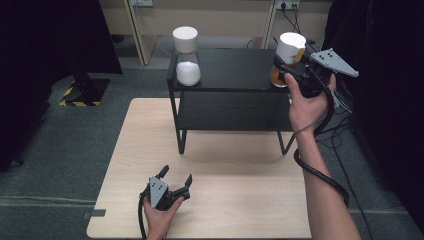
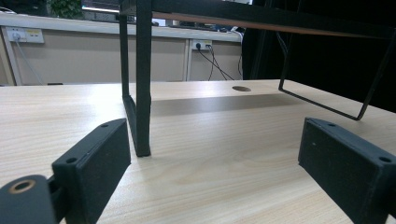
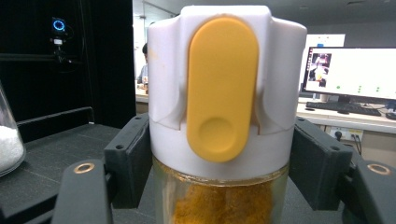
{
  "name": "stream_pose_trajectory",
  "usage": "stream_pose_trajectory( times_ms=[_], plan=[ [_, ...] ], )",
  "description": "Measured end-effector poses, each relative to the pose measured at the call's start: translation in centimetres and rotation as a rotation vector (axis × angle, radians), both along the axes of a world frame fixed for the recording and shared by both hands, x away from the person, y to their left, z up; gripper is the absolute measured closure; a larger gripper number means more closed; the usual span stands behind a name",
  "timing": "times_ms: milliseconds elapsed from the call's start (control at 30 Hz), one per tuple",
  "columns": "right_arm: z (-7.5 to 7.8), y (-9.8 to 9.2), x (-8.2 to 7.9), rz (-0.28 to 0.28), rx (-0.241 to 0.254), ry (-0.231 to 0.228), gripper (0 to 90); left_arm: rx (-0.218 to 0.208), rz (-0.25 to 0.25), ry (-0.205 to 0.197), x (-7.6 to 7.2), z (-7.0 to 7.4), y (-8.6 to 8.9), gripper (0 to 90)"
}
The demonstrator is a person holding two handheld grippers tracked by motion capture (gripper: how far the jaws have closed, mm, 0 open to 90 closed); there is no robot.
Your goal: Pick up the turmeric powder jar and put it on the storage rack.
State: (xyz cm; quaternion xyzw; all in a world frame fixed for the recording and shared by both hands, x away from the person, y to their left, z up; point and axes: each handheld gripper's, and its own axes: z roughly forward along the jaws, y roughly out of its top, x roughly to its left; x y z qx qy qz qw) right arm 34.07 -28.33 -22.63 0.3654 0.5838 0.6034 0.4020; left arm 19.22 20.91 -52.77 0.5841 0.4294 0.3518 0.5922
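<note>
On the right end of a black two-tier shelf (image 1: 235,70) stands a glass jar of orange powder (image 1: 290,50) with a white lid and a yellow flap (image 3: 222,88). My right gripper (image 1: 283,69) is shut on this jar, its pads pressing the lid's lower rim from both sides (image 3: 222,168). My left gripper (image 1: 176,176) rests low on the wooden table (image 1: 240,200) near the front edge. It is open with nothing between its pads (image 2: 212,158), and it faces the shelf's front leg (image 2: 142,93).
A second jar with white powder (image 1: 187,62) and a white lid stands on the shelf's left end, and its glass shows at the left edge of the right gripper view (image 3: 7,140). The shelf's lower tier (image 1: 230,115) is bare. Cables trail off the table's right side.
</note>
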Motion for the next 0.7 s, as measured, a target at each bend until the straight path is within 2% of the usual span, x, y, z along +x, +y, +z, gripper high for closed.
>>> stream_pose_trajectory(
  times_ms=[200,333,400,700],
  plan=[
    [-0.1,-0.1,0.2,0.007,0.006,0.000,26.0,-0.004,0.000,0.001,0.0,0.0,0.0,8.6],
    [-0.2,0.2,0.0,-0.014,0.030,0.002,11.6,-0.006,0.000,0.001,0.0,0.0,0.1,8.6],
    [-0.3,0.2,-0.1,-0.013,0.040,0.000,7.8,-0.005,0.000,0.003,0.0,0.0,0.1,8.6],
    [-0.4,-0.7,-1.2,0.017,0.035,-0.018,6.6,-0.001,-0.002,0.004,0.1,0.1,0.0,8.6]
  ],
)
